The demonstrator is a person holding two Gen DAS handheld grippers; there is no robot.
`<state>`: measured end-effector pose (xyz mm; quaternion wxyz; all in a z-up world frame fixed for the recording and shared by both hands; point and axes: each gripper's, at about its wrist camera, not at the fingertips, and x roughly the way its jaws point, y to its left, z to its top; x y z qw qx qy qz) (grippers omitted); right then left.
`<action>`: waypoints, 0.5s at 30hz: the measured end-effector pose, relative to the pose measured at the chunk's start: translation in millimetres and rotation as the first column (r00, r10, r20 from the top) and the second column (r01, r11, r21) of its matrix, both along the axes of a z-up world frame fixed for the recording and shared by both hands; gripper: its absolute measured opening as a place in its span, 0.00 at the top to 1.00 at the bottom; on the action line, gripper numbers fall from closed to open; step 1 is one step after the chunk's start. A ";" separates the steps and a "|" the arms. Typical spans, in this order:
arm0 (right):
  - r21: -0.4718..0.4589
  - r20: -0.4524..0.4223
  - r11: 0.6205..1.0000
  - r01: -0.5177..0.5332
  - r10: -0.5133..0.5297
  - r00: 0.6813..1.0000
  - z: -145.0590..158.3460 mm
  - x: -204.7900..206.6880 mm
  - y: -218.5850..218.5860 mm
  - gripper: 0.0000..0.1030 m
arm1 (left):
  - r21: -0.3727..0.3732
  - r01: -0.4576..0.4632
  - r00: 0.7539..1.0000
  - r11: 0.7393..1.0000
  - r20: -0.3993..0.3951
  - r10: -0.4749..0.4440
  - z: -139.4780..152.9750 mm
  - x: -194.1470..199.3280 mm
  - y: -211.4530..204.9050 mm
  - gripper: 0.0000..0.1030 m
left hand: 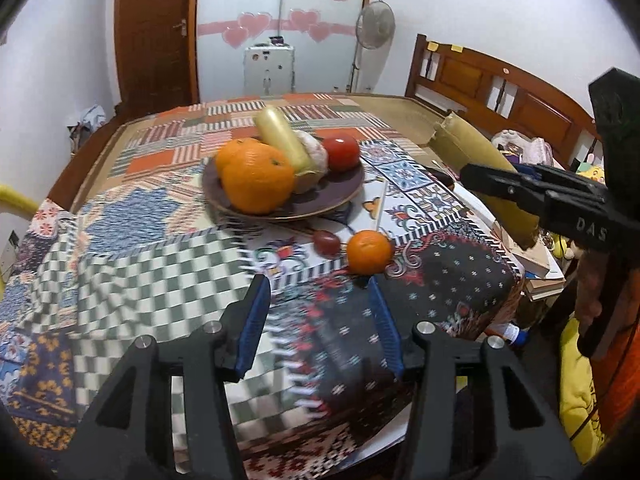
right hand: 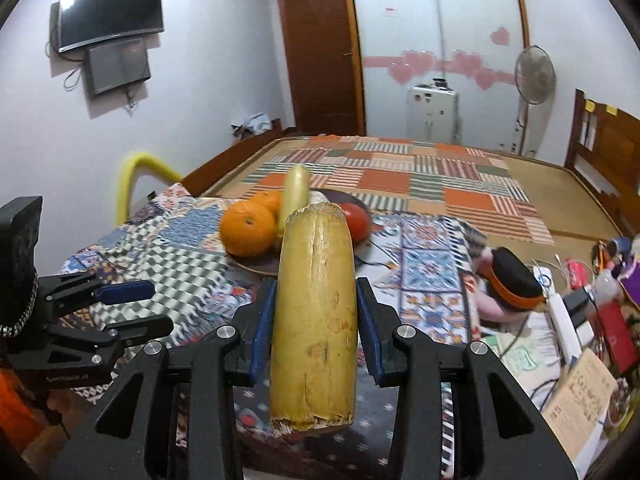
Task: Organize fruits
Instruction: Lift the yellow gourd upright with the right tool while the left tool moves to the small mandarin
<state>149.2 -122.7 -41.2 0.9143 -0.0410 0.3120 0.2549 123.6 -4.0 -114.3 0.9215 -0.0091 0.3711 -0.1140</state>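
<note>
In the right wrist view my right gripper (right hand: pixel 317 286) is shut on a thick yellow sugarcane piece (right hand: pixel 316 320), which stands lengthwise between the blue pads above the near table edge. Beyond it a dark plate (right hand: pixel 256 270) carries two oranges (right hand: pixel 248 232), another yellow cane piece (right hand: pixel 296 192) and a tomato (right hand: pixel 358 220). In the left wrist view my left gripper (left hand: pixel 320 312) is open and empty, just short of a small orange (left hand: pixel 369 251) and a small red fruit (left hand: pixel 326 242) lying on the patchwork cloth in front of the plate (left hand: pixel 280 216). My right gripper (left hand: pixel 476 176) shows at the right with its cane piece (left hand: pixel 480 148).
The patchwork cloth (left hand: pixel 160 264) covers the table, whose right edge drops off near stacked books (left hand: pixel 540 264). Papers, a white power strip (right hand: pixel 568 320) and a black hat (right hand: pixel 512 276) clutter the right side. A yellow tube (right hand: pixel 140 168) curves at the left; a wooden headboard (left hand: pixel 500 80) stands behind.
</note>
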 end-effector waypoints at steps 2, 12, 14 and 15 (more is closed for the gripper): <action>0.001 -0.010 1.000 0.009 -0.009 1.000 -7.7 1.3 -5.0 0.66 | -0.011 0.008 1.000 1.000 -0.020 -0.009 -5.8 9.1 -8.4 0.51; 0.013 -0.040 1.000 0.021 -0.021 0.999 -28.1 13.6 -27.0 0.66 | -0.043 0.027 0.995 0.999 -0.096 -0.031 -28.3 48.8 -43.9 0.51; 0.013 -0.041 1.000 0.021 -0.020 0.999 -29.8 16.1 -29.3 0.66 | -0.063 0.023 0.993 0.998 -0.112 -0.030 -31.8 55.2 -46.1 0.51; 0.015 -0.043 1.000 0.018 -0.018 0.999 -30.6 16.6 -30.0 0.66 | -0.064 0.018 0.993 0.998 -0.115 -0.025 -33.3 56.0 -45.9 0.51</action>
